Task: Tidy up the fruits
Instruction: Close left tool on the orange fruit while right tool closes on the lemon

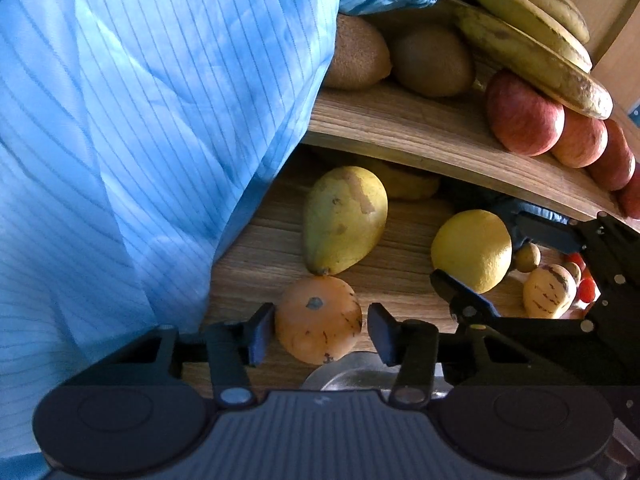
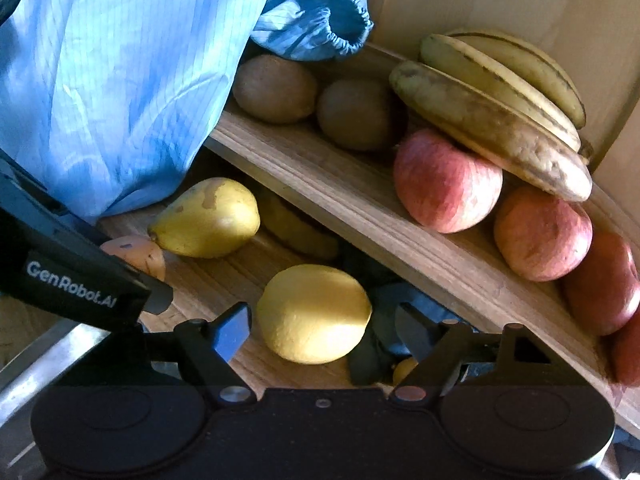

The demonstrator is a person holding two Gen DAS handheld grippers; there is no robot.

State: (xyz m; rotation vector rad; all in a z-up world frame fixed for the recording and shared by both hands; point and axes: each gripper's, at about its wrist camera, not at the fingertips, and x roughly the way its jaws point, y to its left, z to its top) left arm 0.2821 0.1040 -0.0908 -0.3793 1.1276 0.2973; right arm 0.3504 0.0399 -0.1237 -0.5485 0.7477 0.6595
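My left gripper (image 1: 318, 330) is open, its pads on either side of an orange striped fruit (image 1: 318, 320) on the lower wooden shelf (image 1: 400, 236), with small gaps. A yellow-green pear (image 1: 344, 220) lies just beyond it. My right gripper (image 2: 322, 330) is open around a yellow lemon (image 2: 314, 314) on the same shelf (image 2: 240, 280); the lemon also shows in the left wrist view (image 1: 472, 250). The pear (image 2: 208, 218) and the orange fruit (image 2: 138, 254) show at the left in the right wrist view.
The upper shelf (image 2: 360, 208) holds two kiwis (image 2: 276, 88), several red apples (image 2: 446, 180) and bananas (image 2: 492, 108). A blue sleeve (image 1: 140, 140) hangs at the left. A striped pale fruit (image 1: 550, 292) and small red tomatoes (image 1: 586, 290) lie lower right. A metal rim (image 1: 348, 376) sits below.
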